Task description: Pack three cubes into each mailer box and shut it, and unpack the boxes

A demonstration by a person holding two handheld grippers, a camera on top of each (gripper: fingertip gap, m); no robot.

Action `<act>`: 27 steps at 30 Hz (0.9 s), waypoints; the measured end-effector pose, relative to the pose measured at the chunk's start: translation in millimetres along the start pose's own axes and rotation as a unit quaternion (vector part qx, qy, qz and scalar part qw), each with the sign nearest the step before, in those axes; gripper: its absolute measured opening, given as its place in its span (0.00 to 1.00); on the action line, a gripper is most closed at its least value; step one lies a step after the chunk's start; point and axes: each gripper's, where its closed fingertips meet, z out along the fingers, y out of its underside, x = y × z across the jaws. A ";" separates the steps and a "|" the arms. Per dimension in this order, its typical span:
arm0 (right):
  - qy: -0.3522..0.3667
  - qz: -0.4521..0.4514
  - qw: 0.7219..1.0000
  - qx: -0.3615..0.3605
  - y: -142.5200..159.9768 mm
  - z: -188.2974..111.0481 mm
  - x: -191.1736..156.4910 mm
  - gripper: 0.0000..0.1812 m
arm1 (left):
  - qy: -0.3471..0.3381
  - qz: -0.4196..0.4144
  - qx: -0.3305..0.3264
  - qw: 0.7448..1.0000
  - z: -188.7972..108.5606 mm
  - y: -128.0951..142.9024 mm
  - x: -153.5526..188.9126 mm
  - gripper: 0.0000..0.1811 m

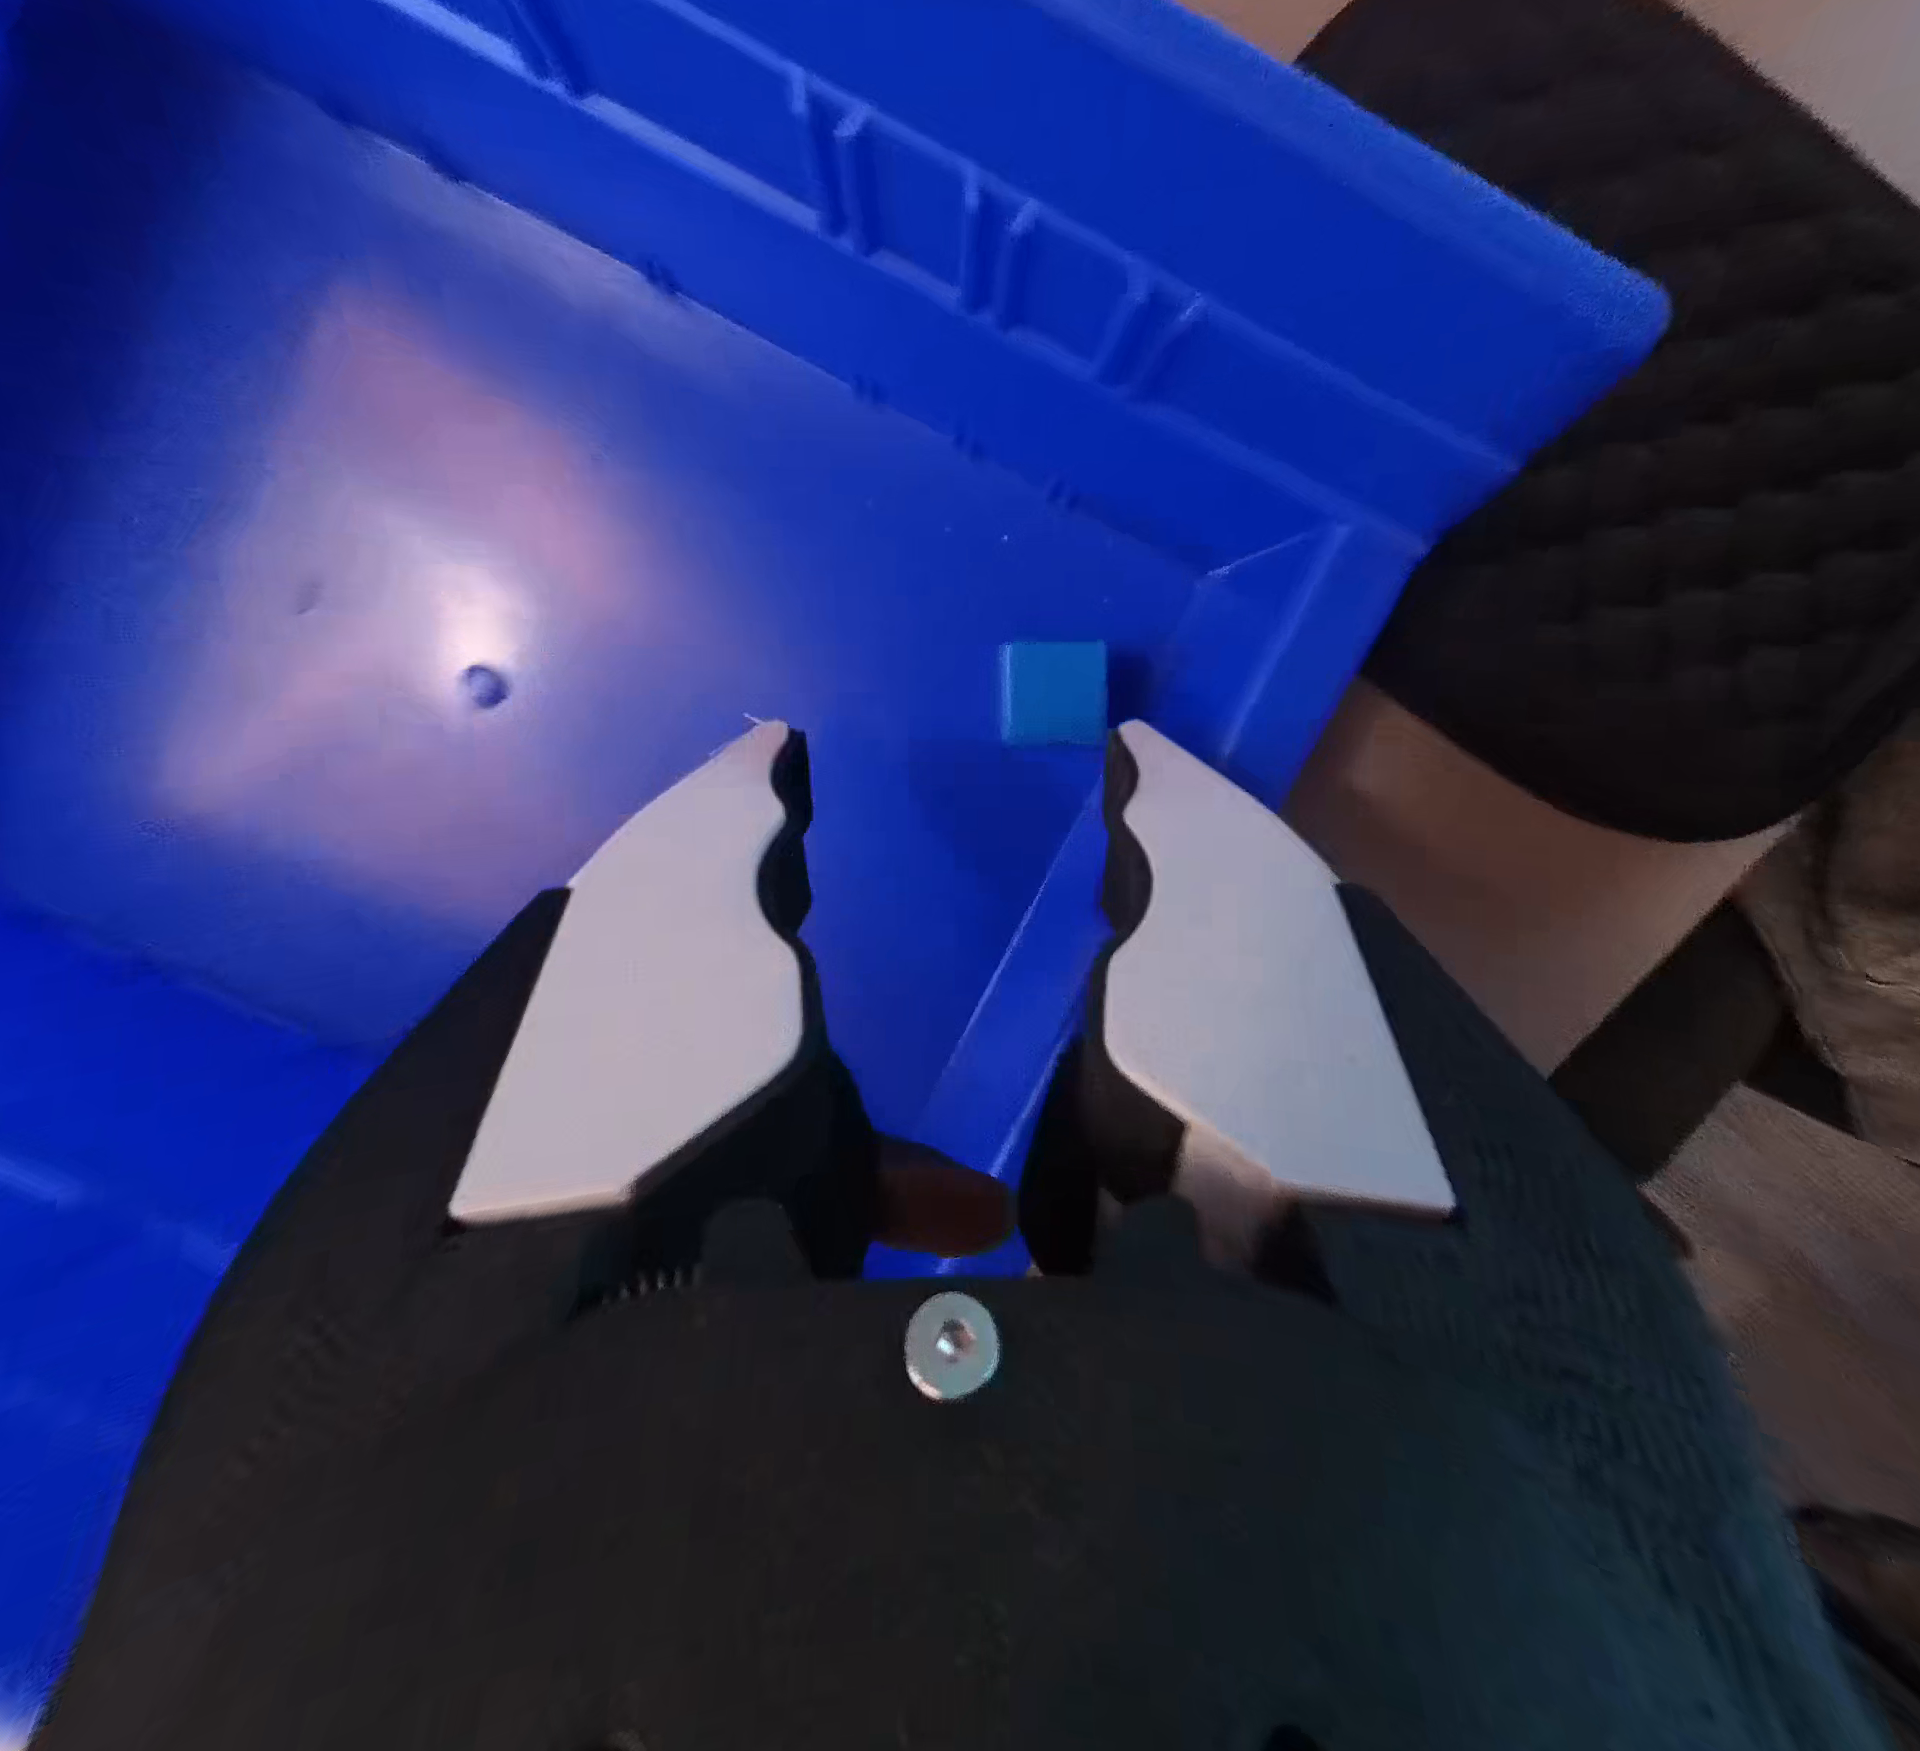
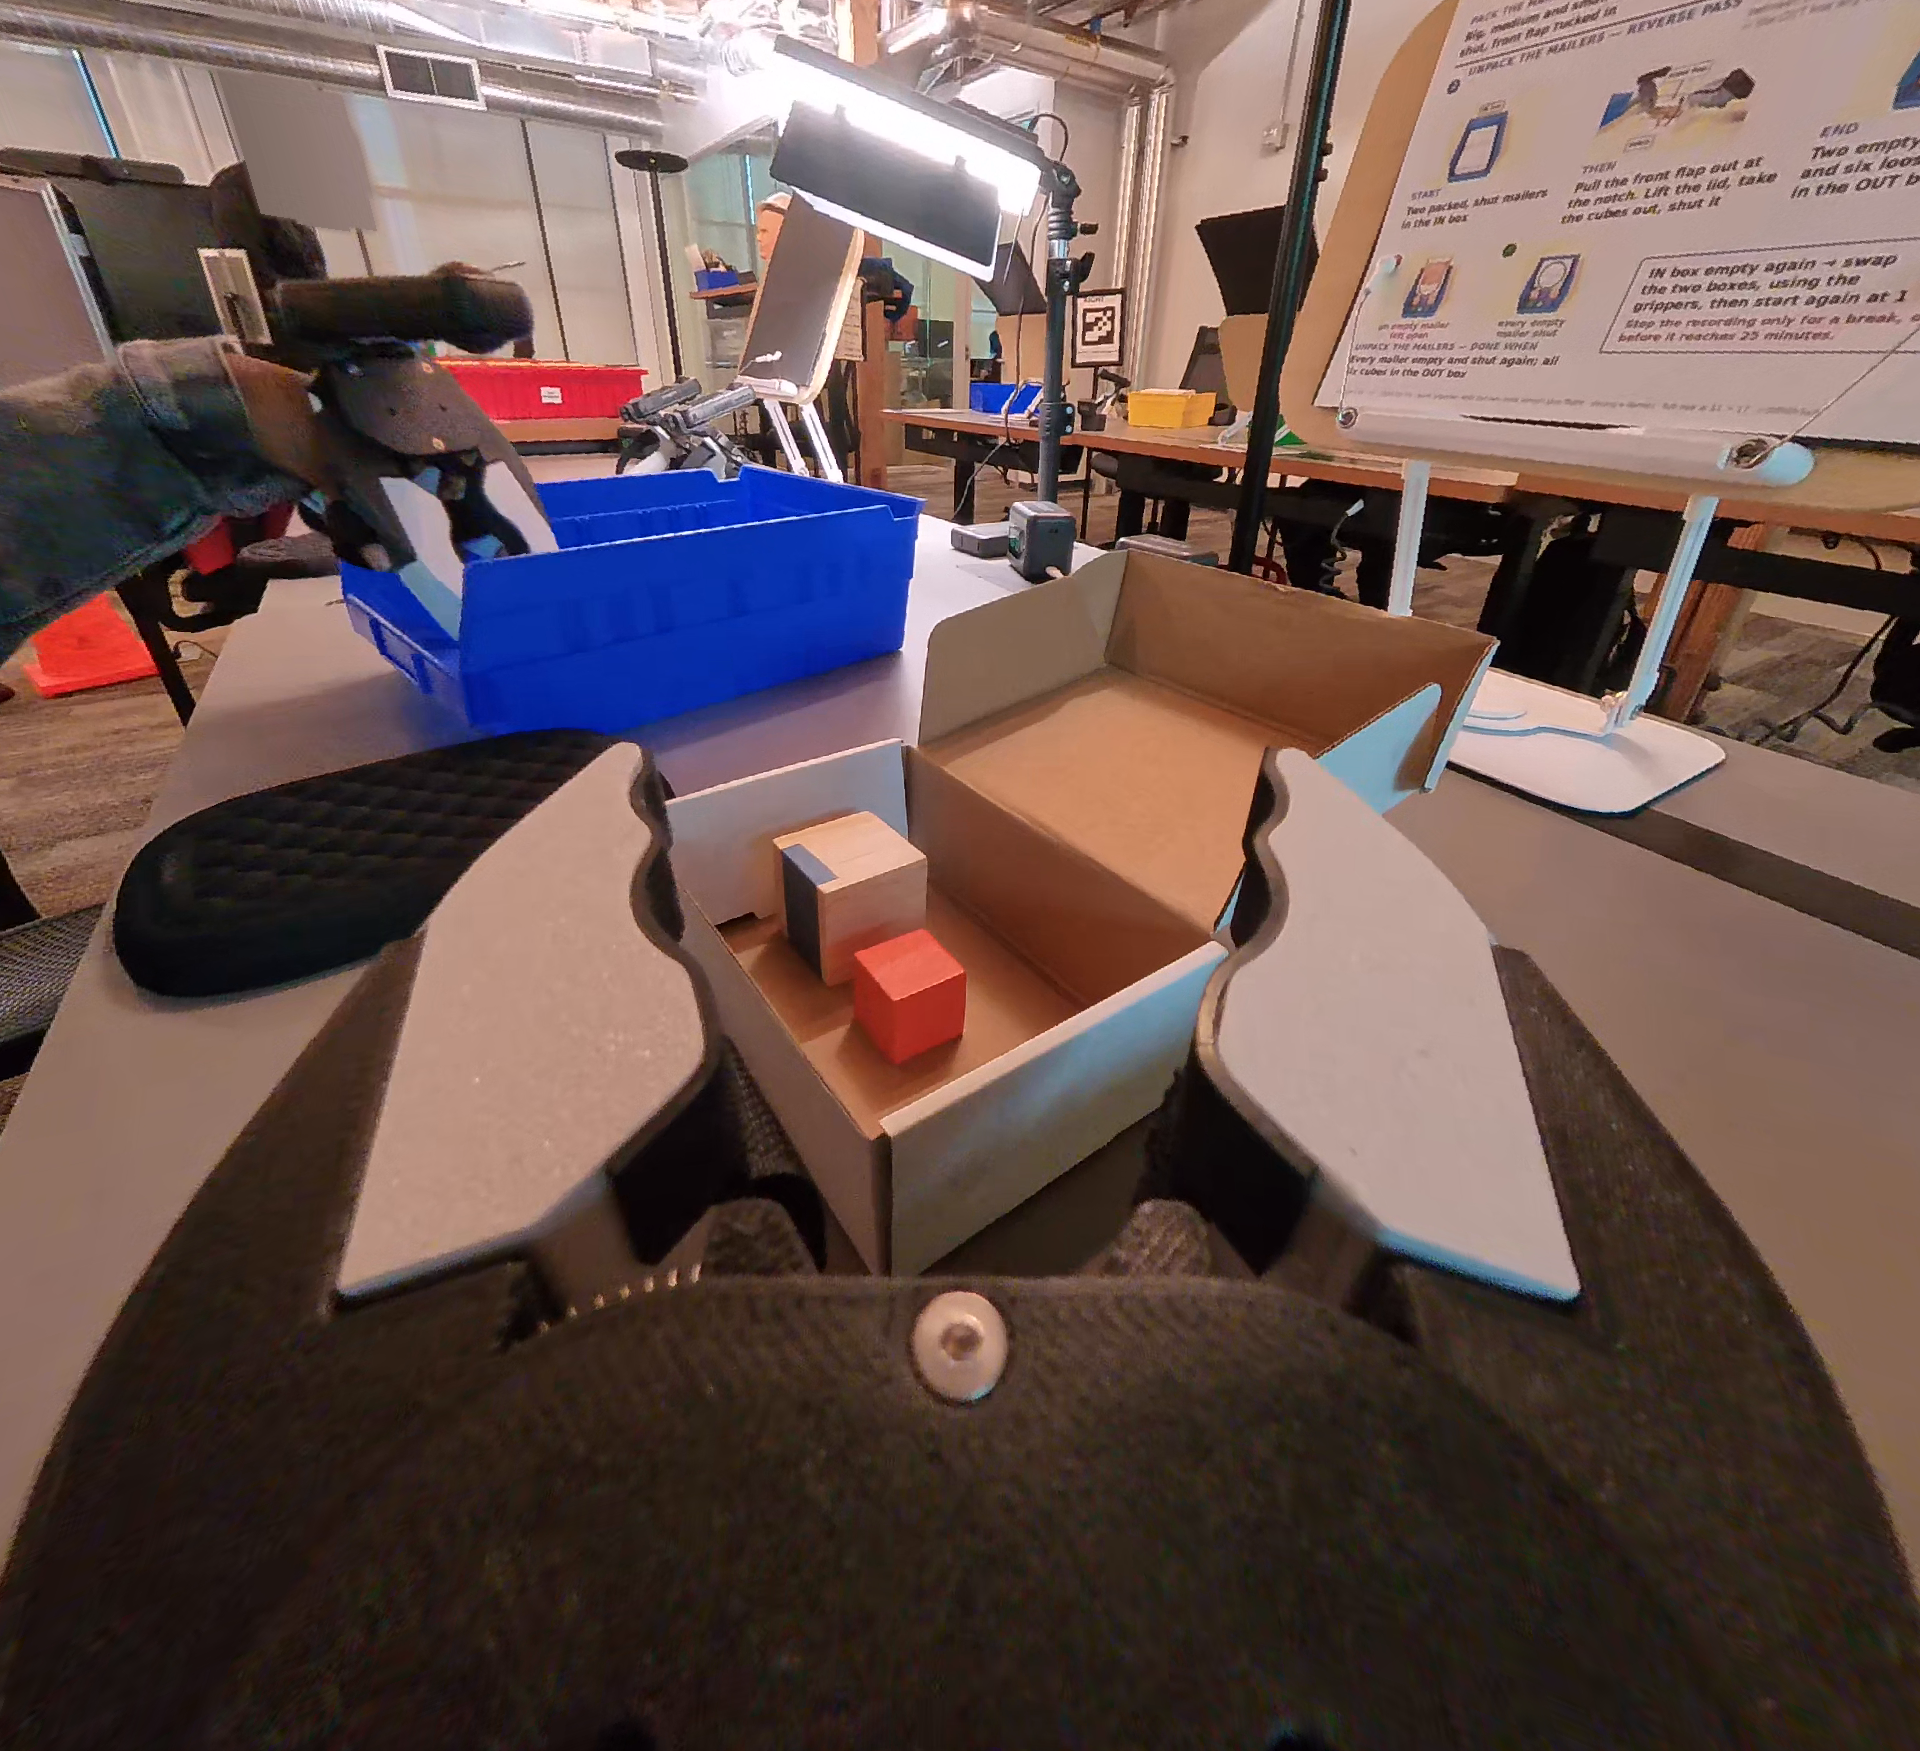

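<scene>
Grey tabletop (image 2: 1662,1026) carries everything: blue bin (image 2: 675,631) at far left, open mailer box (image 2: 1039,1130) nearer, w/ lid up and folded back. Only one mailer in view; a 2nd isn't visible, so overall count can't be told.

Mailer holds 2 of 3 cubes: big wooden cube (image 2: 852,880) w/ a dark side, touching red cube (image 2: 909,995) in front of it. Room left beside them, so packing looks approx two-thirds done for this box; lid and front flap not yet shut.

Right claw (image 2: 956,870) wide open, empty, jaws straddling the mailer w/o gripping it.

Left claw (image 1: 951,740) reaches down into the bin, jaws apart, nothing held. Small blue cube (image 1: 1051,693) sits on bin floor in the corner, just beyond its tips; prob the 3rd piece, not yet grabbed
</scene>
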 end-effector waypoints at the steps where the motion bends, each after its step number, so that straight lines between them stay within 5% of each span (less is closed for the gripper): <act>1: 0.000 0.000 1.000 0.000 0.0 0.0 0.1 0.58 | 0.023 -0.002 0.001 1.000 4.5 -2.5 5.4 0.27; 7: 0.001 -0.002 1.000 0.001 -0.9 0.1 0.0 0.58 | 0.079 -0.025 -0.039 0.996 21.3 1.3 7.2 0.27; 12: 0.000 -0.006 1.000 0.000 -0.6 0.7 -0.6 0.58 | 0.017 -0.024 -0.030 0.999 18.9 -4.6 -11.7 0.22; 19: 0.000 -0.007 1.000 0.000 -0.7 1.3 -0.5 0.58 | 0.045 -0.007 -0.033 0.998 22.1 -5.8 0.2 0.24; 22: 0.000 -0.006 1.000 0.001 -0.8 1.5 -0.3 0.58 | 0.032 0.003 -0.059 0.998 28.5 1.0 -1.4 0.15; 27: -0.003 -0.009 1.000 0.001 -1.1 1.9 -1.6 0.58 | -0.025 -0.014 0.028 0.999 12.1 -24.4 -11.7 0.12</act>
